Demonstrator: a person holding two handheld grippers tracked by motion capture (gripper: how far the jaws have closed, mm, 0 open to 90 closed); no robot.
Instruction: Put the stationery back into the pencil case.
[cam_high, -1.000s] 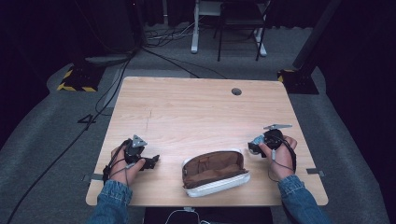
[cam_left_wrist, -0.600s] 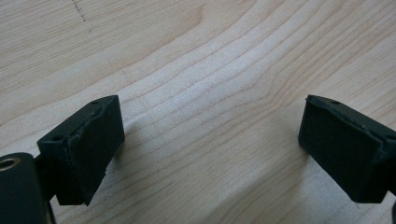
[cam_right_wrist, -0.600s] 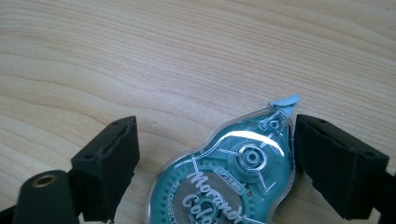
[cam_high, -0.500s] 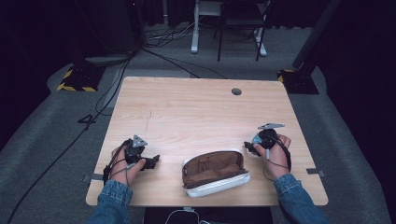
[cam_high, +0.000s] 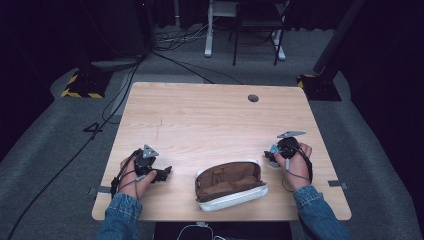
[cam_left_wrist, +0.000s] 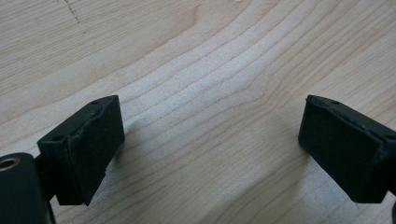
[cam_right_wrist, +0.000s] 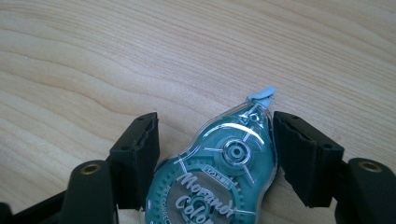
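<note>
The right gripper (cam_right_wrist: 215, 154) has just been closing and clamps a teal tape roller (cam_right_wrist: 219, 172) on the table (cam_high: 200, 120), tiny from above, while the left gripper (cam_left_wrist: 210, 140) gapes empty.

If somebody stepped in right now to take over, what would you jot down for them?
Left gripper: open, holding nothing, low over the table.
Right gripper: jaws have just been closing, now pressed on both sides of the teal correction tape, which lies on the table.
Pouch: open at the near edge, between the hands.
Done: tape gripped.
Left: probably lift the tape into the pouch.
</note>
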